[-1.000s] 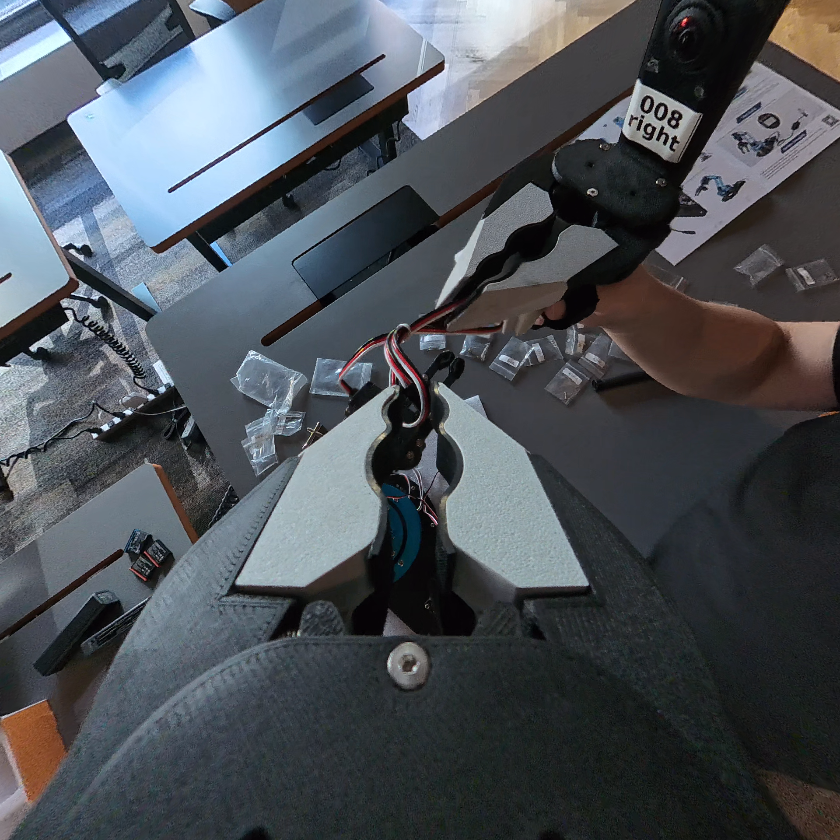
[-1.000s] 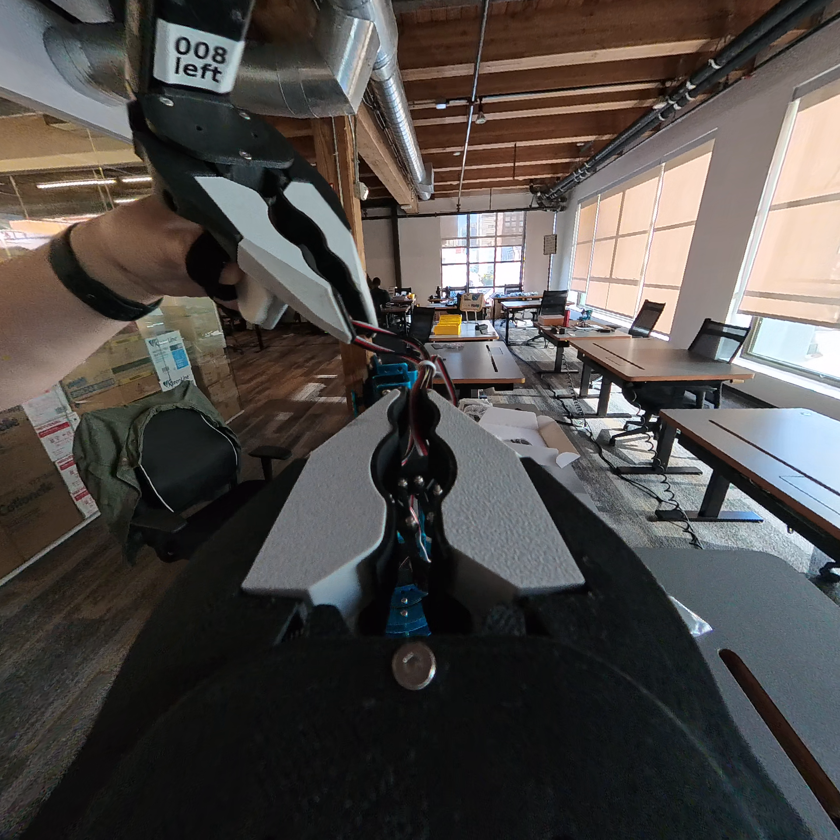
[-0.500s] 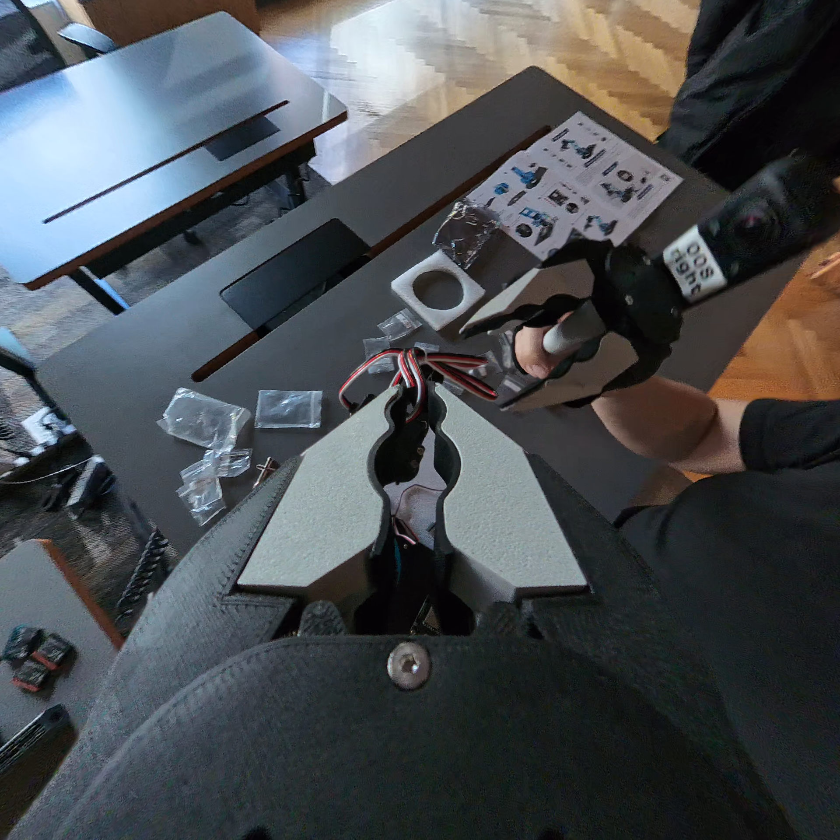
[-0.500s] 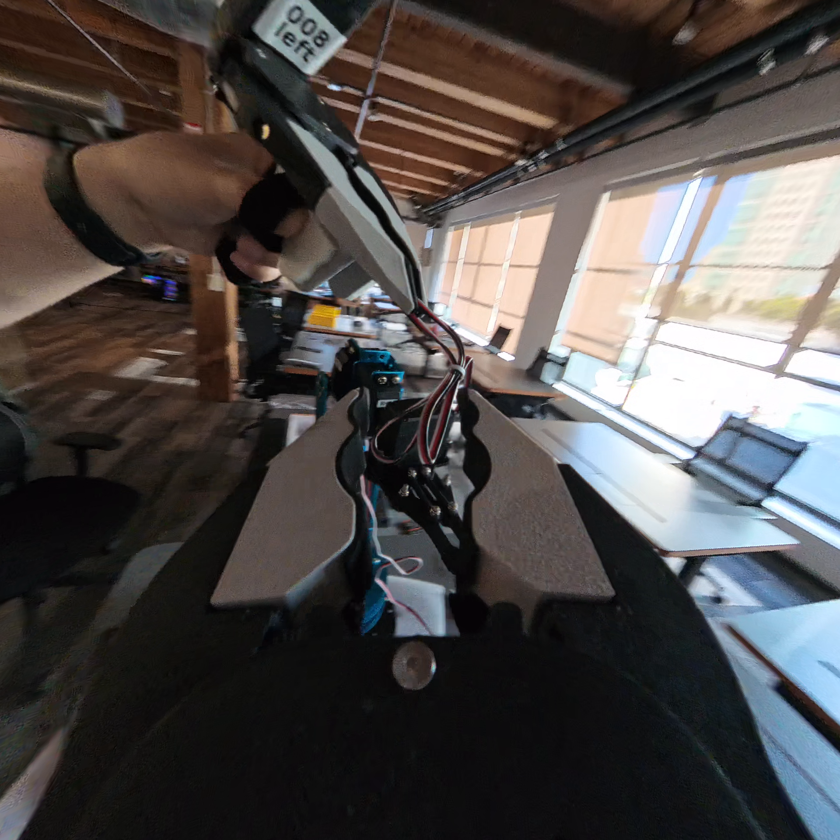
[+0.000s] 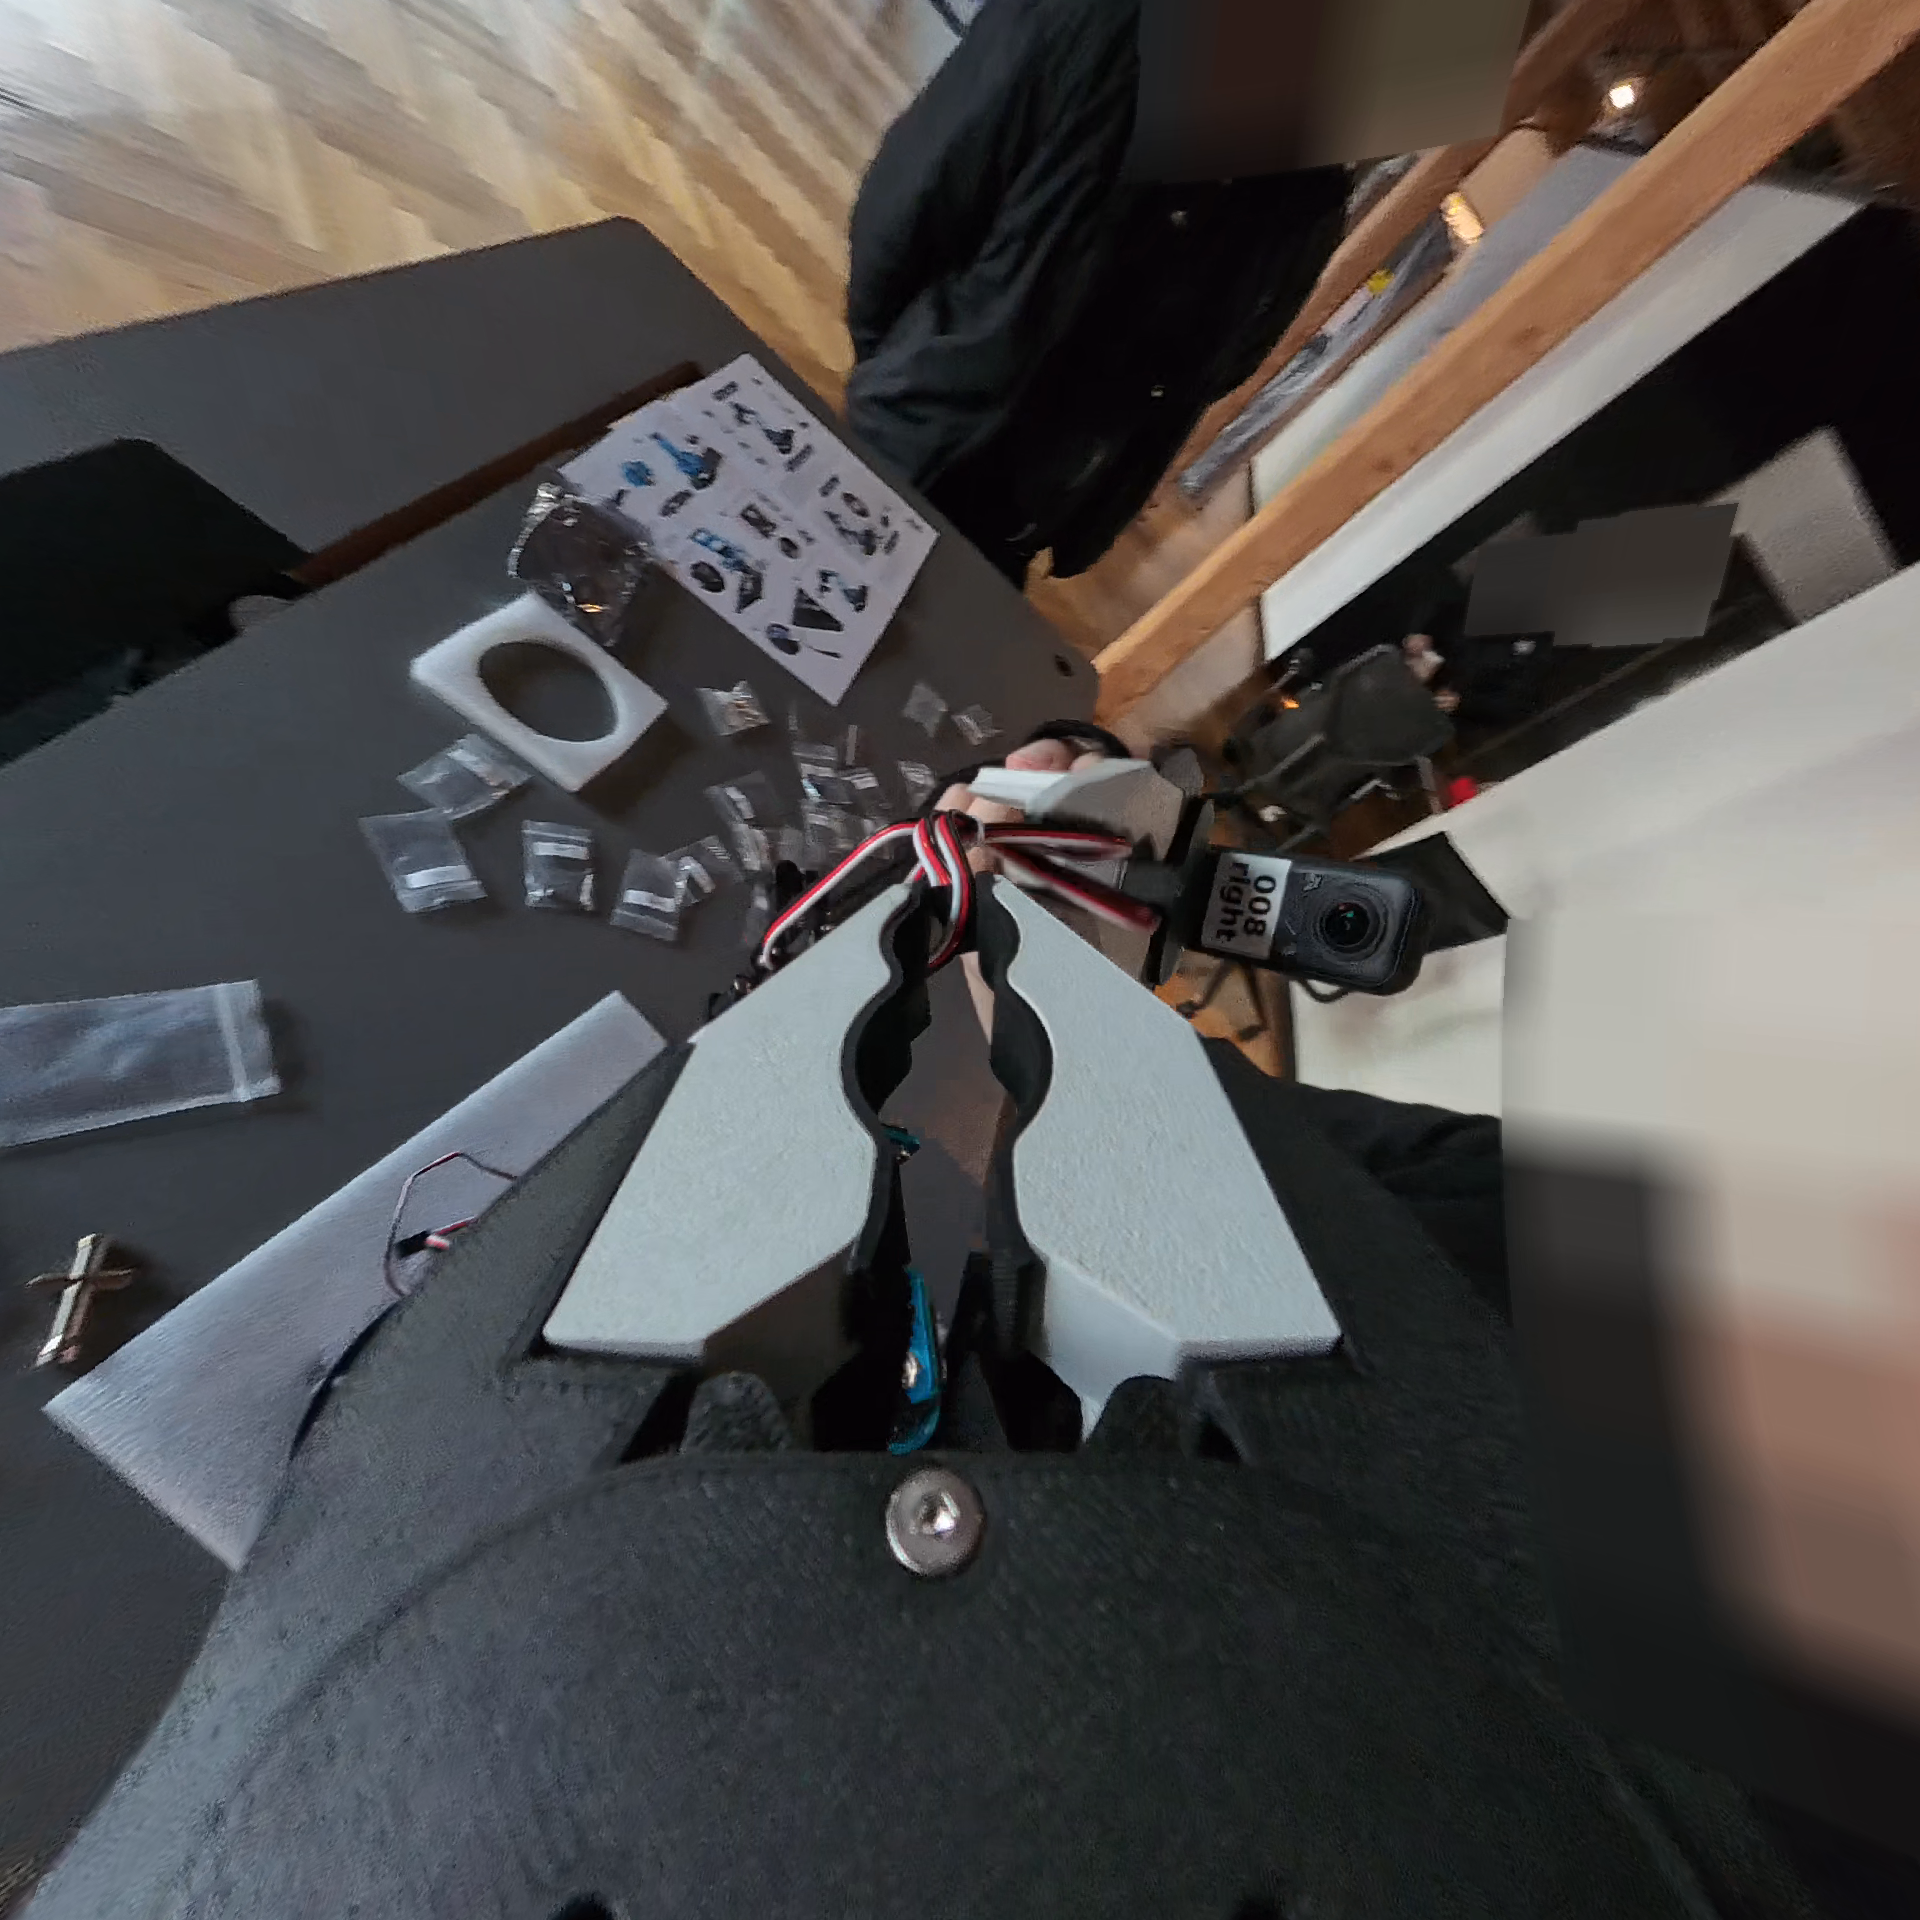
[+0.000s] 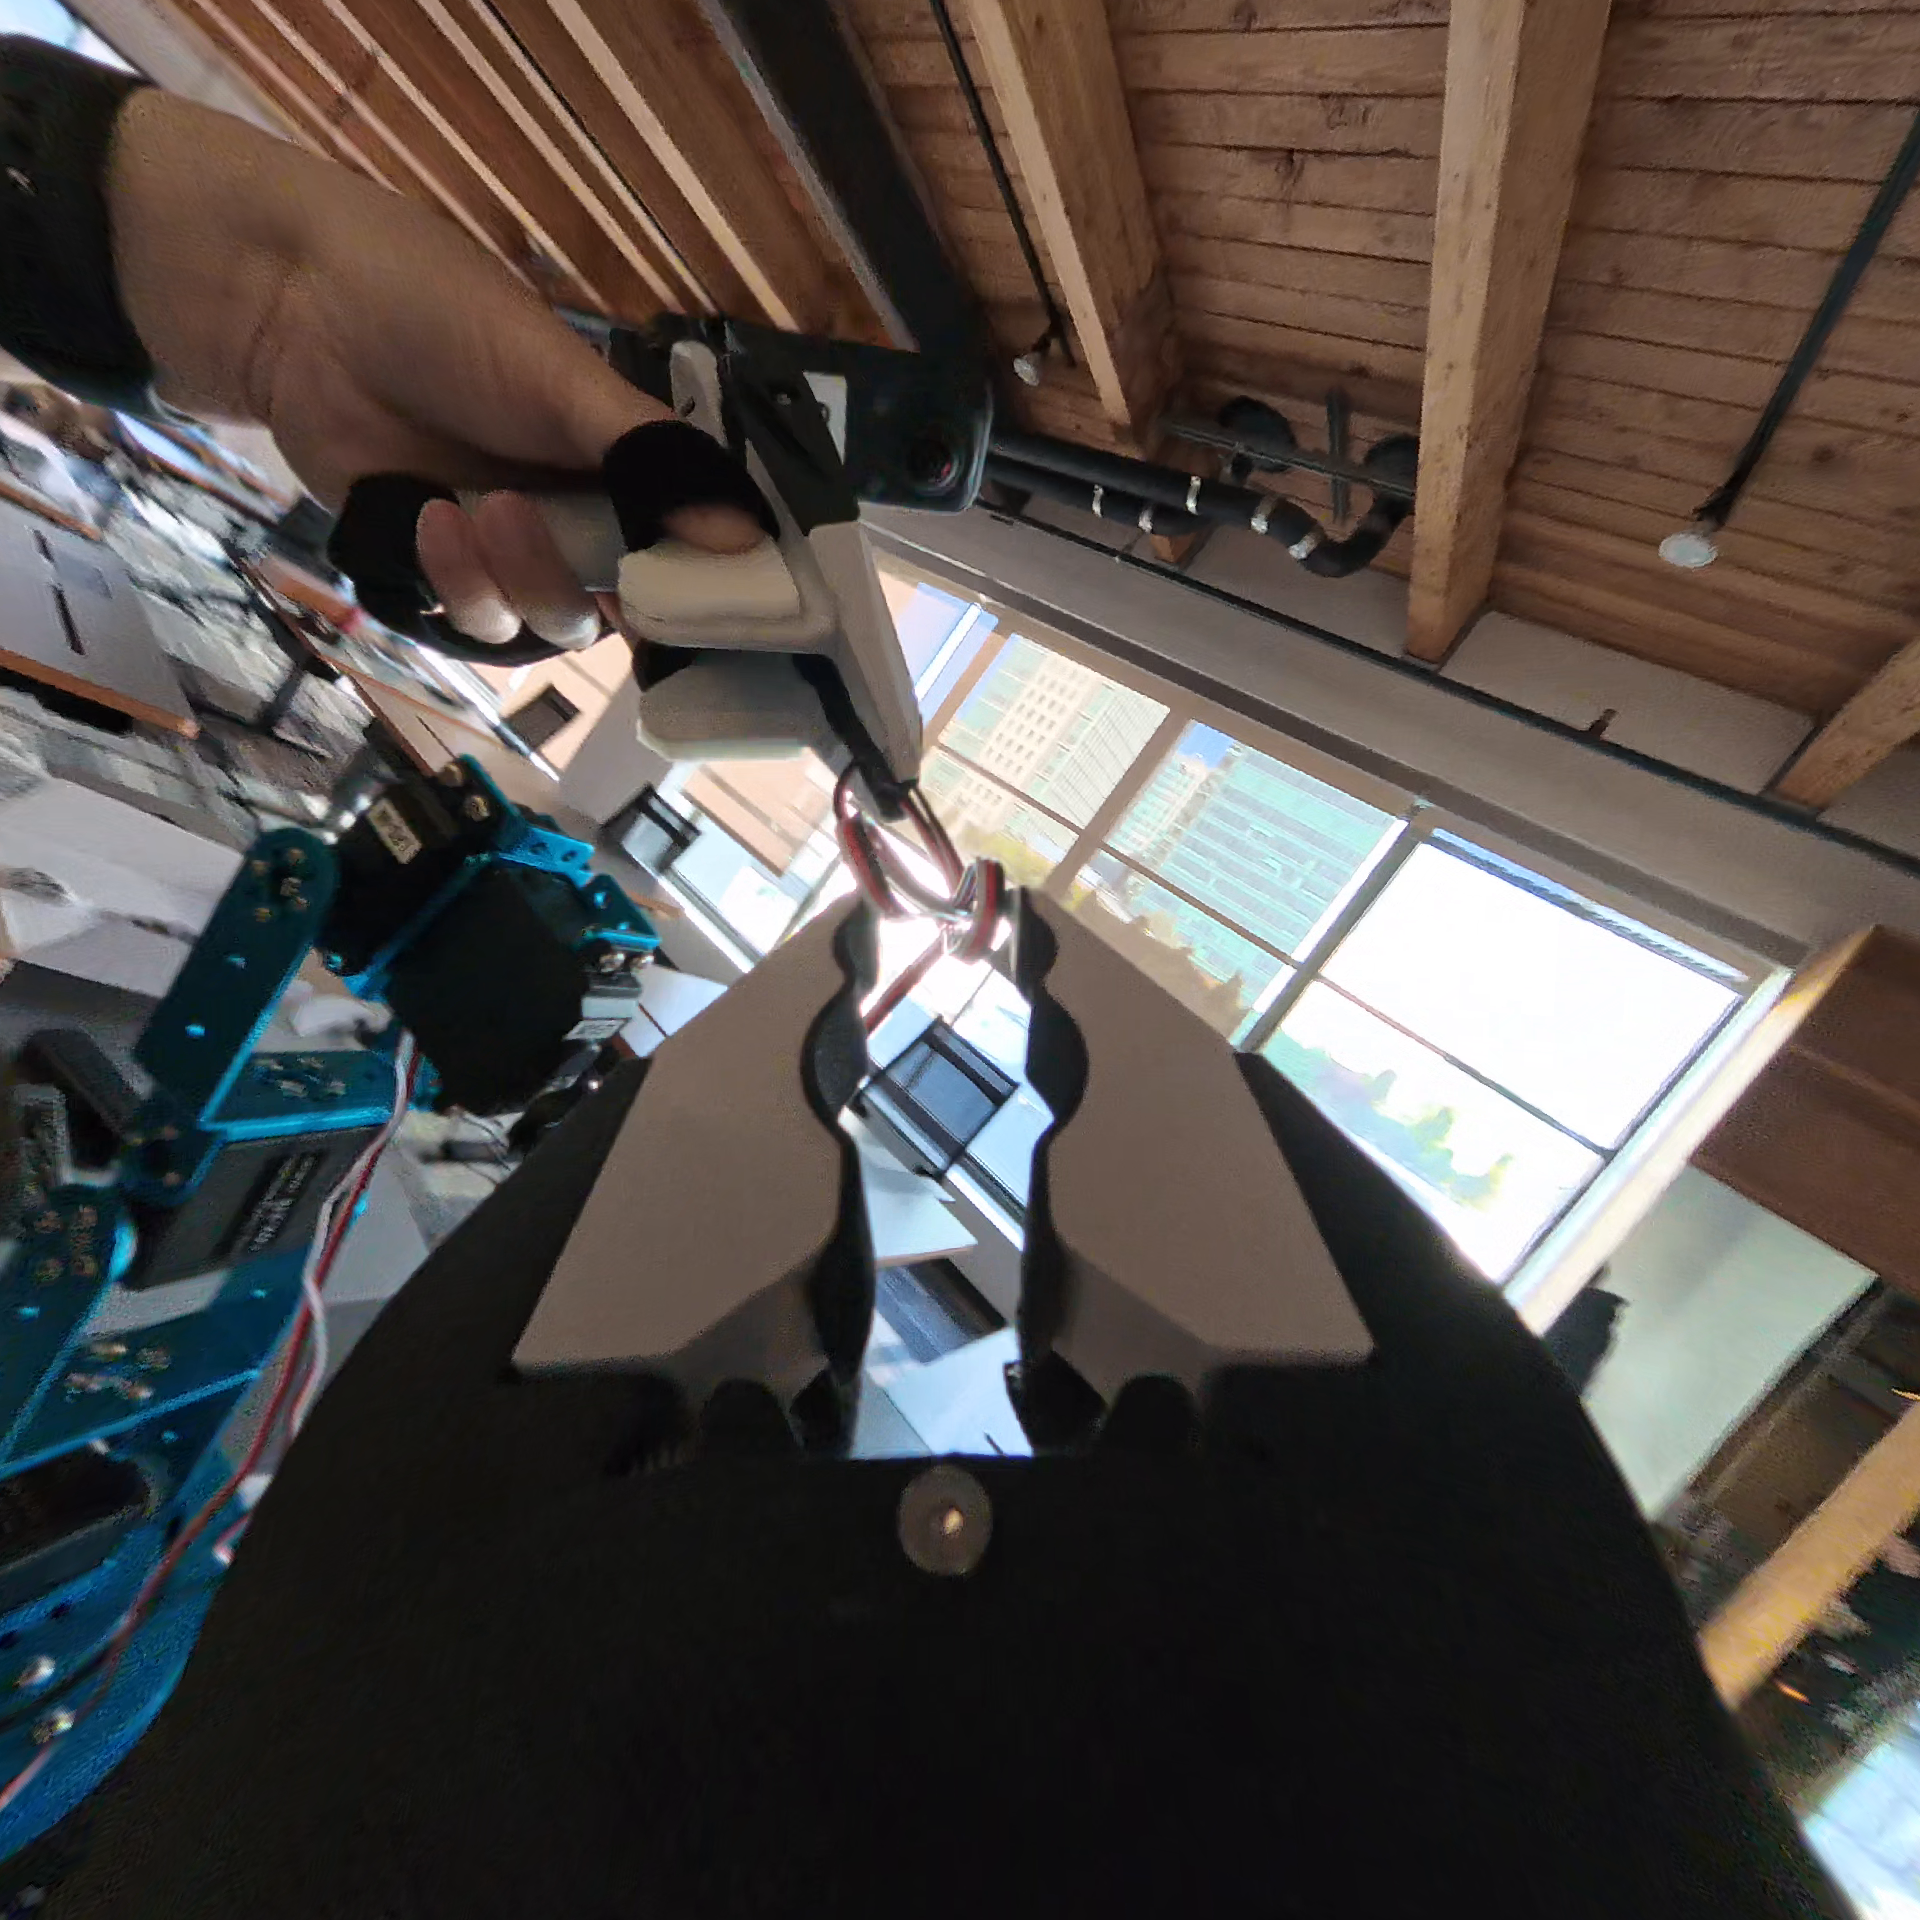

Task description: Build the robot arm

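**Both tools on one servo wire bundle, held in the air**

Left tool: tips nearly closed, pinching the red-white-black wire bundle at the very tips. Right tool: tips a little apart with the same bundle between them; real grip, cannot tell. Bundle runs tip to tip between the tools, loops bulging sideways, above the dark table. Blue robot arm kit hangs left of the right tool. Small plastic bags, white foam square, instruction sheet lie on the table.
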Motion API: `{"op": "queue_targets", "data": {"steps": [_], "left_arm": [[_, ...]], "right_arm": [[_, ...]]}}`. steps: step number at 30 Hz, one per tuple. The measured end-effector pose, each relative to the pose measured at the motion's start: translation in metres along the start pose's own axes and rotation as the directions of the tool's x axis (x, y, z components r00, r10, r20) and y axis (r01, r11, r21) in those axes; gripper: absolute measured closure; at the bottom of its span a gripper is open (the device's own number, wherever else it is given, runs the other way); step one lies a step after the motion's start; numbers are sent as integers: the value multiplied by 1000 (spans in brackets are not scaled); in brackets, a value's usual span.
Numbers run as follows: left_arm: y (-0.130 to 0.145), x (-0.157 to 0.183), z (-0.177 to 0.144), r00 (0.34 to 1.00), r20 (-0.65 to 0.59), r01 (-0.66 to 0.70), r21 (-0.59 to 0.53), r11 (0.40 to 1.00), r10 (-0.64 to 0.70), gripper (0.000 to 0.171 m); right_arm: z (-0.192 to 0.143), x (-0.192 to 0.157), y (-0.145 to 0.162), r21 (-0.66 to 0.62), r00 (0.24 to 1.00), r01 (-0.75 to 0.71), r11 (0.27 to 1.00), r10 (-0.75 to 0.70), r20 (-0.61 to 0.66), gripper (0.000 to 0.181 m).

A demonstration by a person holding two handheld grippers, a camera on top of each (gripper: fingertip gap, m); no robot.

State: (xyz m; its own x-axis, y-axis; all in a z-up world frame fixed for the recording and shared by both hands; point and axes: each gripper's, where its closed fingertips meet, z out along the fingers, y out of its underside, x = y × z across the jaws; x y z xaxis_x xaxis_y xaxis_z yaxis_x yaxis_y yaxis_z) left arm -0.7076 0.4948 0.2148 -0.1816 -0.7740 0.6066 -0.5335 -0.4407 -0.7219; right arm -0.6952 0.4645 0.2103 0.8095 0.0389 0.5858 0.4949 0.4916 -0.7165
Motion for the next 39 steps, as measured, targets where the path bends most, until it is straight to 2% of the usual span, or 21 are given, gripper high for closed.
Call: {"op": "queue_targets", "data": {"steps": [2,4,5,6,7,8,10,13,16,18,20,23,25,27,30,31,32,33,34,36,39], "left_arm": [[1,-4,2,998,-54,19,-15,1000,-20,164],[5,-9,4,995,-96,24,-50,998,-29,164],[1,-15,5,996,-91,12,-34,999,-15,146],[-5,-22,3,998,-59,-17,-8,1000,17,120],[-10,-31,1,997,-10,-76,4,997,76,112],[-15,-38,-2,985,48,-166,4,986,165,113],[-23,-40,-7,917,121,-381,-13,925,379,127],[-31,-18,0,820,101,-566,-4,825,563,132],[-33,0,20,814,9,-580,-37,814,580,131],[-34,3,33,814,-27,-579,-107,808,580,129],[-26,6,42,804,-86,-593,-193,782,589,132],[-16,0,50,795,-104,-598,-300,743,597,149],[-19,-3,52,810,-89,-578,-293,762,580,151],[-21,-4,53,847,-82,-526,-270,806,525,152],[-20,-9,52,889,-77,-456,-241,857,451,164],[-19,-9,51,898,-85,-439,-235,867,432,168],[-18,-12,49,903,-81,-428,-231,874,421,169],[-18,-14,47,905,-74,-424,-224,877,419,169],[-18,-14,45,905,-83,-425,-213,880,417,169],[-19,-16,42,906,-72,-424,-195,885,418,169],[-26,-21,39,915,-31,-402,-136,906,401,169]], "right_arm": [[4,0,-2,-44,998,61,997,-60,17,174],[8,6,-3,-83,998,31,996,-27,50,176],[10,10,0,-117,996,-27,993,36,79,176],[12,13,0,-138,986,-102,985,118,114,177],[15,16,1,-162,964,-192,968,217,151,177],[17,19,5,-215,924,-296,931,336,184,178],[20,27,10,-298,816,-466,833,535,218,178],[21,31,15,-378,670,-586,716,691,271,178],[22,29,17,-406,593,-613,678,734,330,177],[23,26,13,-432,522,-628,647,762,382,177],[27,25,14,-454,492,-631,629,777,393,177],[31,24,15,-491,425,-639,592,804,416,177],[32,27,19,-501,395,-651,571,818,418,177],[33,30,20,-499,368,-664,557,824,431,177],[33,35,25,-462,396,-683,567,818,418,177],[33,37,27,-439,408,-697,567,817,407,174],[34,41,30,-408,425,-718,563,820,383,159],[33,45,30,-367,422,-748,552,824,378,160],[31,48,29,-338,403,-774,535,828,390,170],[29,47,33,-330,351,-812,482,854,385,171],[27,44,40,-296,324,-857,421,888,326,152]]}}
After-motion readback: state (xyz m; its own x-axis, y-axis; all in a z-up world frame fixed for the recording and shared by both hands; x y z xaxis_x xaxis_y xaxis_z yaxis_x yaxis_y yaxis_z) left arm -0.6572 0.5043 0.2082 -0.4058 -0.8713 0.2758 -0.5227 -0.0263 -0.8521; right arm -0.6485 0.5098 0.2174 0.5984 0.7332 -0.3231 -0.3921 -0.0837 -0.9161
